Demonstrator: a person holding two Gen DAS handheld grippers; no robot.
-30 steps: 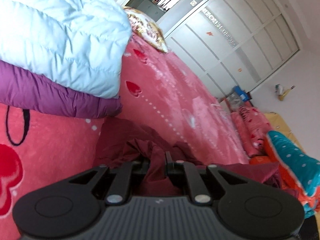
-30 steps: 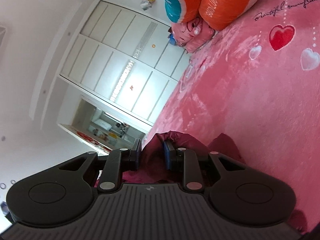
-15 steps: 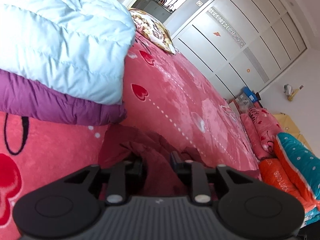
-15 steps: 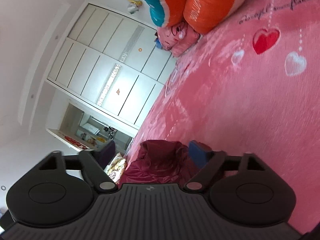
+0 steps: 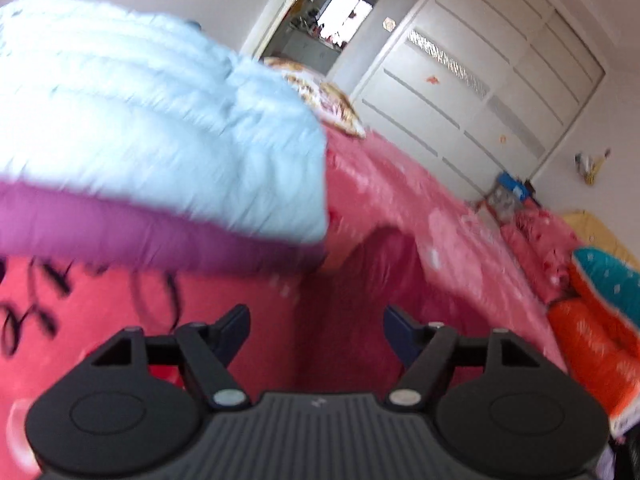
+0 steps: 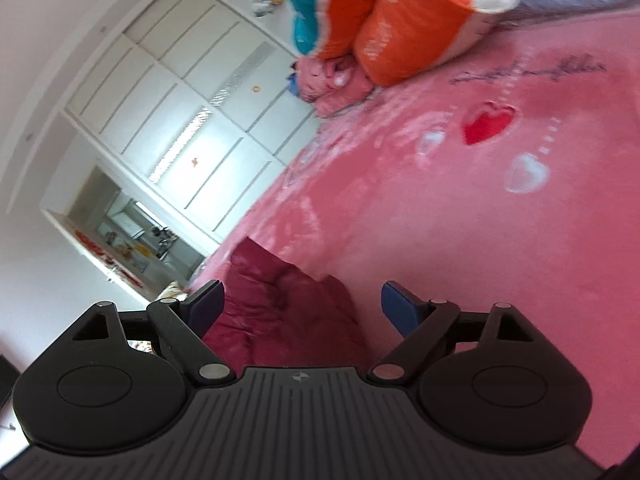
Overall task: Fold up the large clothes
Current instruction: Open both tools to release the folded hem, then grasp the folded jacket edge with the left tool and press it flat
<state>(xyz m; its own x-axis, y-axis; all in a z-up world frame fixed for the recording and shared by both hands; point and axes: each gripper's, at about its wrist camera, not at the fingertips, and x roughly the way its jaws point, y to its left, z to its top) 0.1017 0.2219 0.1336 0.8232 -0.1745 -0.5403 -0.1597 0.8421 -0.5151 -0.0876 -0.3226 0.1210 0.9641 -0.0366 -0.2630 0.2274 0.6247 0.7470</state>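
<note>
This is a bedroom in a home. A bed (image 6: 460,232) covered in a pink plush blanket with heart patterns fills both views. Rolled orange-and-teal quilts (image 6: 384,20) lie at one end, and a pale blue padded quilt (image 5: 160,128) is stacked at the other. White panelled wardrobe doors (image 5: 480,92) line the wall beside an open doorway (image 5: 340,12).

the right gripper (image 6: 300,300) has just spread wide, pads clear of the maroon garment (image 6: 280,312) lying on the pink blanket (image 6: 460,220).

Plush pink blanket (image 6: 440,240); matt maroon cloth garment (image 6: 280,312)
</note>
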